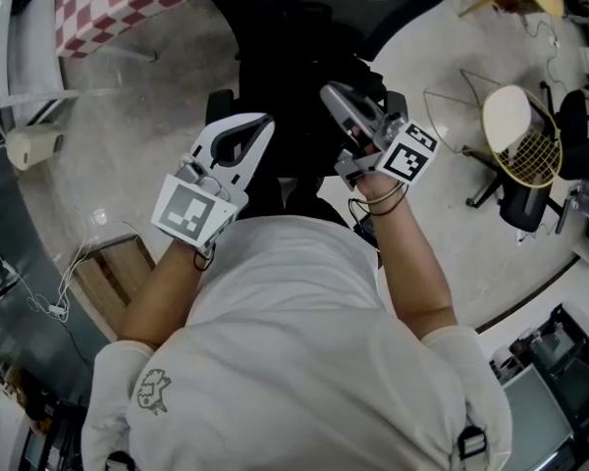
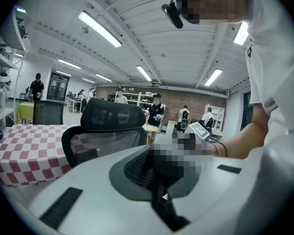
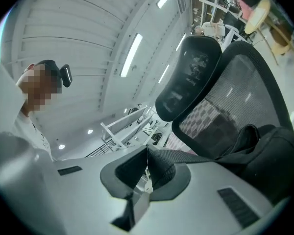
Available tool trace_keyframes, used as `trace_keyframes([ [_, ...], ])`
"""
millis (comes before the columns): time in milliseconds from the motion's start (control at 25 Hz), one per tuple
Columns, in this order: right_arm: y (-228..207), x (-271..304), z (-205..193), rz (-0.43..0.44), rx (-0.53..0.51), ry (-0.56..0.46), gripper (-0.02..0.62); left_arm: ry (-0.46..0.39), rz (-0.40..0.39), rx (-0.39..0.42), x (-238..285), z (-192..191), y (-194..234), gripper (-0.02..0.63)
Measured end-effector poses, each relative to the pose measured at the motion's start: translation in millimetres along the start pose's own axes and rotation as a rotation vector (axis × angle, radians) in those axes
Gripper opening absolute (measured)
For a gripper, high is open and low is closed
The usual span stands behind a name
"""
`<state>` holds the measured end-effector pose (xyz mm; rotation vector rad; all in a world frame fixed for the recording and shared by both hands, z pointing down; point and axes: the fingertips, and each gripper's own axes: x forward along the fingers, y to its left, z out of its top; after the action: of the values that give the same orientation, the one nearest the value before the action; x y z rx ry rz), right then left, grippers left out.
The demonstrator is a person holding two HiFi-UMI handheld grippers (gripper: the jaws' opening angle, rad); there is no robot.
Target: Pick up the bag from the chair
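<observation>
The right tool (image 3: 147, 153) was clamped on the strap (image 3: 206, 156) of the black bag (image 3: 272, 155), which lay close against the mesh back of the chair (image 3: 235, 89). The left tool (image 1: 263, 124) had its jaws together near the bag; whether they pinched any of it could not be told.

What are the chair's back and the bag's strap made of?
Chair back: black mesh fabric, thin and see-through; the checked tablecloth shows through it.
Bag strap: black woven webbing, probably nylon; it is flat and matte, with a fine weave.
</observation>
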<state>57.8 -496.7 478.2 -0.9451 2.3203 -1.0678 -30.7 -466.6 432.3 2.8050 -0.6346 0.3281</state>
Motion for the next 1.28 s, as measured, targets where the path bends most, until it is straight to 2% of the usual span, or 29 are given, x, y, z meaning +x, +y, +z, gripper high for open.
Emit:
trace_keyframes([
  [440,90.1,-23.3,5.0,0.135,-0.052,0.064,0.032,-0.098,0.096,0.054,-37.8,28.6,-43.3,0.011],
  [640,119.1,-45.0,-4.3,0.194,-0.051,0.101,0.032,-0.138,0.145,0.036,-54.3,33.6,-70.4,0.011],
  [1080,173.5,-80.9,-17.5,0.298,-0.085,0.176,0.032,-0.170,0.283,0.017,-101.1,20.5,-117.6,0.011],
  [1280,186.6,-94.3,-24.8,0.301,-0.094,0.181,0.032,-0.164,0.274,0.029,-113.5,18.9,-131.4,0.011],
])
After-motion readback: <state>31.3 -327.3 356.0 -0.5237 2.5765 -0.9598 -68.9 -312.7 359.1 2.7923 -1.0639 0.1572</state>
